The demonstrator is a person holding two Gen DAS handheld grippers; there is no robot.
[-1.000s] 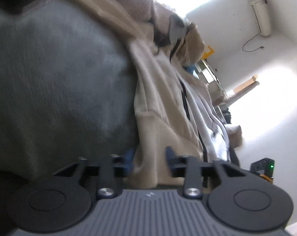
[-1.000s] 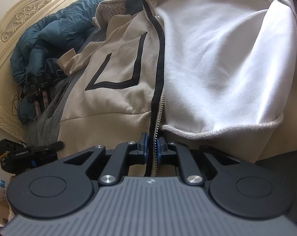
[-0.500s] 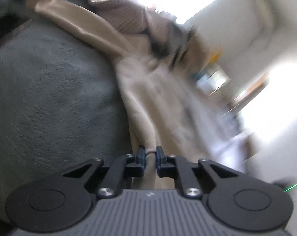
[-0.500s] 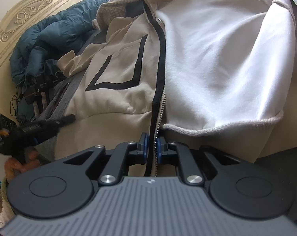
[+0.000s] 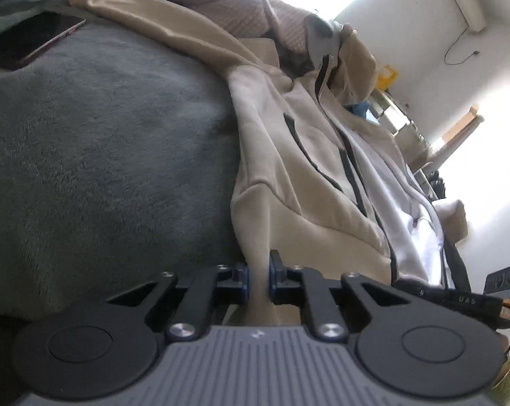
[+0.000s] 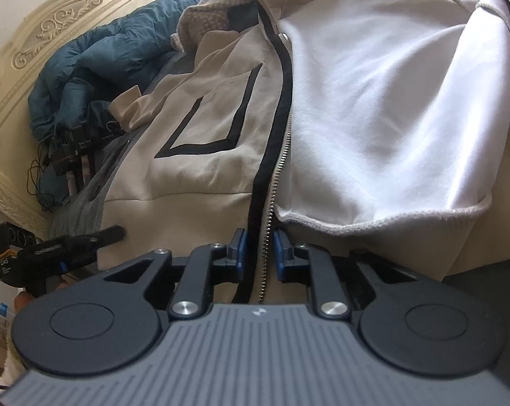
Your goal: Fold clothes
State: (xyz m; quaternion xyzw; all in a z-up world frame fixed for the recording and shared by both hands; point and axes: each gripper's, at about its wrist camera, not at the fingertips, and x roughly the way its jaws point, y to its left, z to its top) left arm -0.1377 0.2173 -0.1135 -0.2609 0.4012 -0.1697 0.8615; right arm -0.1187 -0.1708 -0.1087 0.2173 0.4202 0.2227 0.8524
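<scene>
Left wrist view shows our left tongs [image 5: 258, 277] pinched nearly closed on a fold of the beige jacket [image 5: 305, 182], at the hem's outer corner where the cloth meets the grey blanket [image 5: 102, 155] of the bed. We take that corner because it is one end of the bottom edge, and gripping it lets us carry the whole side panel in one sweep. From the tongs the jacket runs away toward one o'clock, lying open, front up, with its white lining [image 5: 403, 203] exposed toward three o'clock. A dark phone [image 5: 28, 40] rests on the blanket at ten o'clock, well apart from the garment.

Right wrist view has our right tongs [image 6: 258, 253] likewise almost closed, clamped on the zipper edge [image 6: 272, 169] at the hem, the black trim and metal teeth running straight between the pads. Holding there fixes the centre line, so we judge the near front panel, with its black-outlined pocket [image 6: 217, 115] at eleven o'clock, can swing about it. The left tool's tip sits on the hem at nine o'clock. A blue puffer coat [image 6: 96, 67] lies piled against the carved headboard [image 6: 45, 30] at ten o'clock.

With both ends of that panel's hem gripped, the fold itself is not yet made.
</scene>
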